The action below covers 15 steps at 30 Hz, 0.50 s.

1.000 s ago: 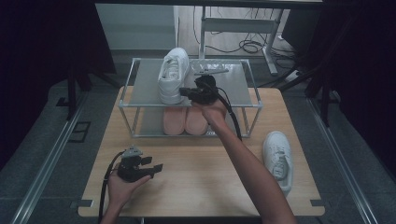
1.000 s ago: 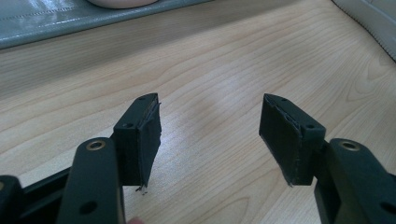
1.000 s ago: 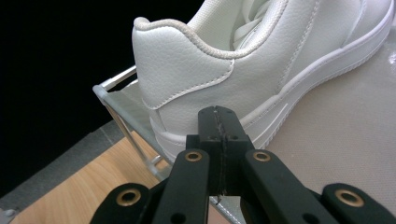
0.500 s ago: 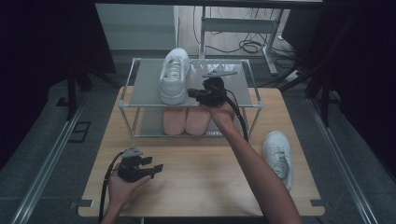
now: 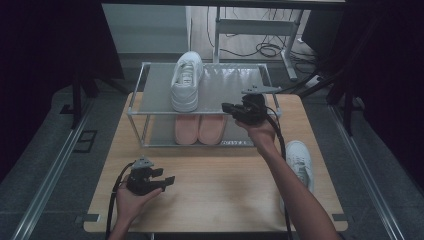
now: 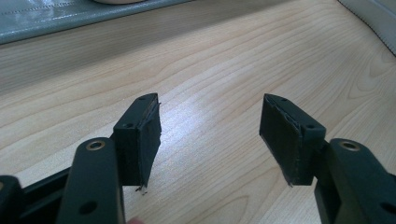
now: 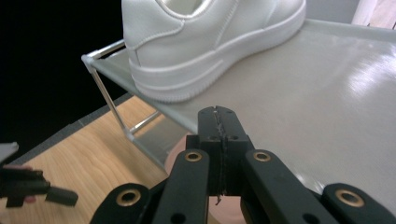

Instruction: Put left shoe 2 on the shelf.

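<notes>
Jaws: your right gripper [image 5: 231,108] pinched closed, empty; left gripper [image 5: 167,181] wide apart, empty.
Shoe: second white sneaker [image 5: 299,161] on table, right edge.
Risk: swinging back, your elbow could knock it off.

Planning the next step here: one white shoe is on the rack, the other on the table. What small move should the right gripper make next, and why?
Probably swing the right gripper, shut and empty, toward the white shoe on the table and open its jaws. The shoe on the rack already stands in place, with bare shelf beside it.
</notes>
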Each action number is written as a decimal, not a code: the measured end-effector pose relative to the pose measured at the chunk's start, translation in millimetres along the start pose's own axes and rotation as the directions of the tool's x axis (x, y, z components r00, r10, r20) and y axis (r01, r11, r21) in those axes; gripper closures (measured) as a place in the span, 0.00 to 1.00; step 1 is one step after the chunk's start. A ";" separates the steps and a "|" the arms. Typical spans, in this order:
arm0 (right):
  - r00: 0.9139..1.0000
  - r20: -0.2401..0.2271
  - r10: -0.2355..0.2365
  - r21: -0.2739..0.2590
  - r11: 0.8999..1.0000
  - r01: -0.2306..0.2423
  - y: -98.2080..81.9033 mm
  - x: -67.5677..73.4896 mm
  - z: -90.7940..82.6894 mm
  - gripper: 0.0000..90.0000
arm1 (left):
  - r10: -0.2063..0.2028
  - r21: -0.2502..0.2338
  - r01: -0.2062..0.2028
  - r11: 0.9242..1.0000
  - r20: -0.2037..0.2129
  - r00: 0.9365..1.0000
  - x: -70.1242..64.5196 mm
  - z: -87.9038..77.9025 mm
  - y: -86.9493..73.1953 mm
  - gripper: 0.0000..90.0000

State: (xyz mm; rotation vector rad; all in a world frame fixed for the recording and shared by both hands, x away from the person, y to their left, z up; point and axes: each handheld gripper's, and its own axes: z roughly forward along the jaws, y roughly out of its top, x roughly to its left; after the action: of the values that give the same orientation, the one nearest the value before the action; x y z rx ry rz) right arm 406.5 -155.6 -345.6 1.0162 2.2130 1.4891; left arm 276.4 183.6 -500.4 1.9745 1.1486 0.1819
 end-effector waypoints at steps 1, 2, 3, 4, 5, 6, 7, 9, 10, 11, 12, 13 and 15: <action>1.000 0.004 -0.003 0.000 1.000 0.003 -2.4 -1.1 -3.7 1.00 | 0.000 0.000 0.000 1.000 -0.001 1.000 -0.1 0.1 0.0 0.43; 1.000 0.006 -0.005 0.000 1.000 0.005 -5.0 -2.2 -7.5 1.00 | -0.001 0.000 0.001 1.000 0.000 1.000 -0.1 0.2 -0.1 0.43; 1.000 0.010 -0.010 0.005 1.000 0.010 -8.7 -3.4 -11.8 1.00 | -0.001 0.001 0.001 1.000 -0.001 1.000 0.1 0.3 -0.1 0.43; 1.000 0.011 -0.015 0.009 1.000 0.015 -11.1 -3.9 -14.3 1.00 | -0.001 0.002 0.001 1.000 -0.002 1.000 0.3 0.4 -0.2 0.43; 1.000 0.015 -0.024 0.016 1.000 0.024 -15.7 -4.8 -18.3 1.00 | -0.001 0.004 0.001 1.000 -0.003 1.000 0.5 0.5 -0.3 0.43; 0.999 0.016 -0.029 0.023 0.999 0.028 -19.7 -5.8 -21.2 1.00 | 0.000 0.005 0.000 1.000 -0.004 1.000 0.7 0.7 -0.3 0.43; 0.999 0.016 -0.029 0.026 0.999 0.028 -22.7 -6.3 -23.4 1.00 | -0.001 0.006 0.001 1.000 -0.004 1.000 0.7 0.8 -0.4 0.43; 1.000 0.016 -0.026 0.034 0.999 0.026 -30.9 -8.3 -29.0 1.00 | -0.001 0.006 0.001 1.000 -0.004 1.000 0.6 0.9 -0.4 0.43; 1.000 0.014 -0.021 0.038 0.999 0.021 -35.0 -9.5 -31.7 1.00 | -0.001 0.006 0.001 1.000 -0.004 1.000 0.6 0.8 -0.4 0.43; 1.000 0.009 -0.013 0.042 0.999 0.012 -40.2 -10.9 -34.9 1.00 | 0.000 0.005 0.000 1.000 -0.003 1.000 0.6 0.7 -0.4 0.43; 1.000 0.005 -0.005 0.045 0.999 0.005 -43.3 -11.5 -36.8 1.00 | -0.001 0.005 0.001 1.000 -0.004 1.000 0.7 0.6 -0.4 0.43; 1.000 -0.002 0.004 0.047 0.999 -0.004 -47.4 -12.4 -39.4 1.00 | -0.001 0.005 0.001 1.000 -0.005 1.000 0.8 0.6 -0.4 0.43; 1.000 -0.003 0.009 0.052 0.999 -0.008 -55.1 -13.7 -44.2 1.00 | -0.003 0.006 0.003 1.000 -0.006 1.000 0.8 0.7 -0.5 0.43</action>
State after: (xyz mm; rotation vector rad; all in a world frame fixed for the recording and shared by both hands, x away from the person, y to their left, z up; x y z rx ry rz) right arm 368.8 -207.6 -377.9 1.0408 2.2633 1.4450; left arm 276.9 184.0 -501.4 1.9785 1.1571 0.1834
